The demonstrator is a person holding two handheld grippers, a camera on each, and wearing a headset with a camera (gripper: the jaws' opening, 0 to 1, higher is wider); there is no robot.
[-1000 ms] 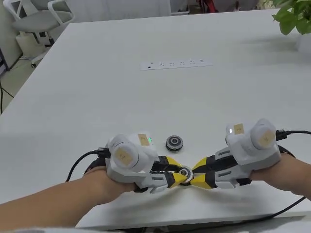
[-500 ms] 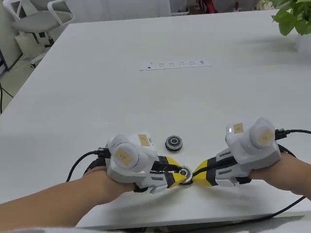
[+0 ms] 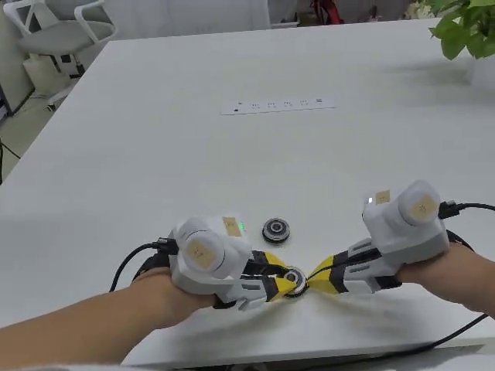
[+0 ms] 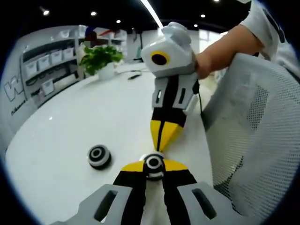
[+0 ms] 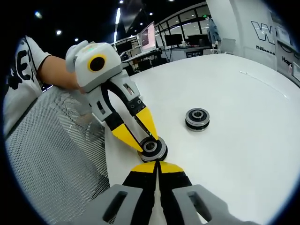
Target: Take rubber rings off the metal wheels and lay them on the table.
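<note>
My left gripper [image 4: 153, 166] is clamped on a metal wheel [image 4: 153, 162] at the bottom centre of the left gripper view. One yellow tip sits on each side of it, the bright hub faces up, and a black rubber ring [image 5: 162, 150] runs around it. My right gripper [image 5: 157, 165] rises from the bottom centre of its own view with its jaws pressed together. Their joined tip touches the near edge of that same wheel; whether a bit of the ring is caught between them I cannot tell.

In the head view the two grippers meet tip to tip low in the frame, just right of centre, close to the near edge of the white table [image 3: 155, 154]. The left one comes in from the lower left and the right one from the lower right, each in a hand of mine. A second wheel [image 3: 276, 229] lies flat on the table just above that meeting point, apart from both grippers, with its black ring on.

Higher up, near the top centre, a white power strip [image 3: 278, 104] lies on the table. A green plant [image 3: 464, 27] sits in the upper right corner and a white chair [image 3: 58, 27] in the upper left. A grey mesh chair back [image 4: 253, 140] takes the right side of the left gripper view
</note>
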